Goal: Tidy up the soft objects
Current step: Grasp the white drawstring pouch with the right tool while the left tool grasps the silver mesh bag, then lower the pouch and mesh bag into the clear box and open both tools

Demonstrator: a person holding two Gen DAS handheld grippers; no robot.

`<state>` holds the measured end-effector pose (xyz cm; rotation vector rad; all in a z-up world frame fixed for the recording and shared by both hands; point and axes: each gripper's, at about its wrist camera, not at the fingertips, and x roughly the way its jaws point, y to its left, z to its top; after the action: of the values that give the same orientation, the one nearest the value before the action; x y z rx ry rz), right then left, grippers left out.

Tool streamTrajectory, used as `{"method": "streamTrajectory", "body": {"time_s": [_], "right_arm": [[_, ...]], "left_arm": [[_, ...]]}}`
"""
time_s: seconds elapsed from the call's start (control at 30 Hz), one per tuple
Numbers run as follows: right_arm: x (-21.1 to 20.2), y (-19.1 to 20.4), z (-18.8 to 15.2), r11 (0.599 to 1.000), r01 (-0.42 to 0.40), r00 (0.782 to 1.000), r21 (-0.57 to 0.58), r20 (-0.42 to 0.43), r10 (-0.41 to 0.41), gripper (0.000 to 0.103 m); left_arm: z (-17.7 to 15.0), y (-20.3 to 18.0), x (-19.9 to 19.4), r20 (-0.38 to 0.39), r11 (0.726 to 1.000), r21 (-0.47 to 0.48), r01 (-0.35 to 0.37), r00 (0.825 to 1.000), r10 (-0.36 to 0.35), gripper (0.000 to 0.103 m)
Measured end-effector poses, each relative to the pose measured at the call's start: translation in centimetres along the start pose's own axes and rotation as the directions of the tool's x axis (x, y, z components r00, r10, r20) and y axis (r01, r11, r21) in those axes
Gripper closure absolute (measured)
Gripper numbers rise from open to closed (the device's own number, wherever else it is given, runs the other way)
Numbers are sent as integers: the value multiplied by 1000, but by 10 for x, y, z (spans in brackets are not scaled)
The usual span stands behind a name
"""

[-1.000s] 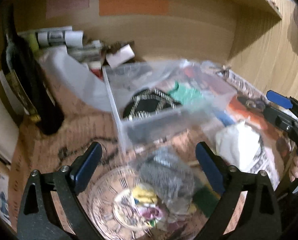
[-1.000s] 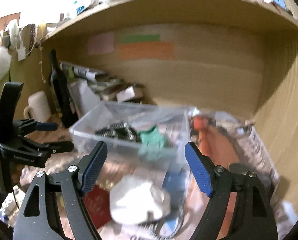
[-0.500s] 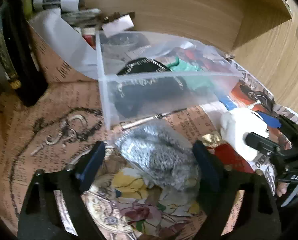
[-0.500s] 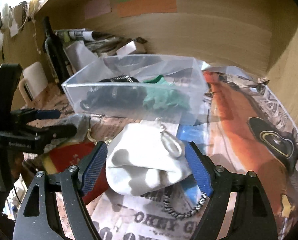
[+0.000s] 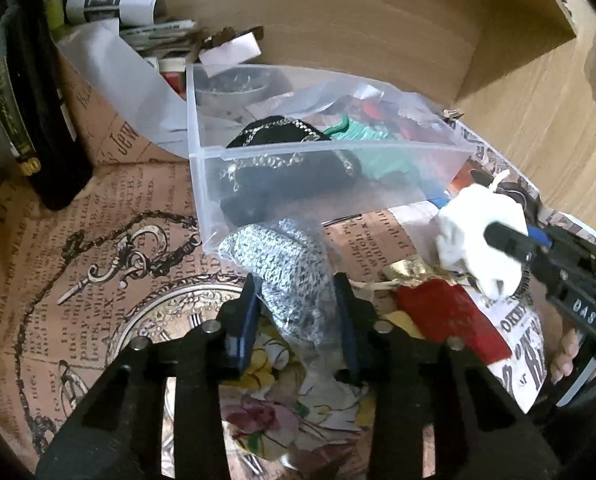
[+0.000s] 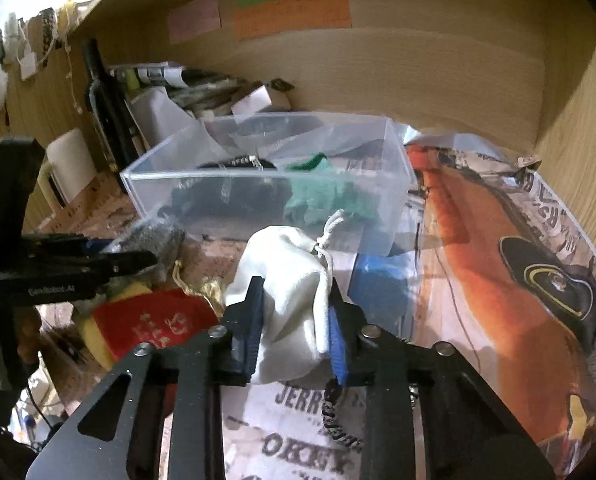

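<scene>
2 tools are gripping: my left tool is clenching the grey knit bundle, my right tool the white pouch, both just before the clear bin.

The knitted pouch is speckled grey and white, the drawstring pouch plain white, and the red pouch carries pale markings. Inside the clear bin lie a black item with silver chain trim and a green cloth. The bench wears tan newsprint with black ornament; the fingers have blue pads.
</scene>
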<state>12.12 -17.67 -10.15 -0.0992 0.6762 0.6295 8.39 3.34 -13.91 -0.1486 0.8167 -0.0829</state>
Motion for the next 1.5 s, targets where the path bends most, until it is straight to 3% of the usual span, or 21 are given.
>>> {"method": "streamTrajectory", "body": {"time_s": [0.23, 0.47, 0.83, 0.97, 1.07, 1.5], "right_arm": [[-23, 1, 15, 1000, -5, 996, 1, 89, 5, 83], [-43, 4, 35, 1000, -9, 981, 1, 192, 9, 83], [-42, 6, 76, 1000, -18, 956, -8, 293, 19, 83], [-27, 8, 89, 1000, -20, 957, -5, 288, 20, 83], [-15, 12, 98, 999, 25, 958, -24, 286, -17, 83], [55, 11, 108, 995, 64, 992, -76, 117, -55, 83]], "left_arm": [[0, -8, -36, 74, 1000, 19, 11, 997, -13, 73], [19, -16, -72, 185, 999, 31, 22, 982, -27, 73], [72, -14, -77, 298, 999, 33, -27, 954, 16, 73], [92, -7, -59, 273, 999, 24, -44, 961, 36, 72], [105, -1, -40, 239, 998, 16, -54, 970, 49, 72], [132, 2, 27, 105, 994, 31, -103, 990, 99, 72]]}}
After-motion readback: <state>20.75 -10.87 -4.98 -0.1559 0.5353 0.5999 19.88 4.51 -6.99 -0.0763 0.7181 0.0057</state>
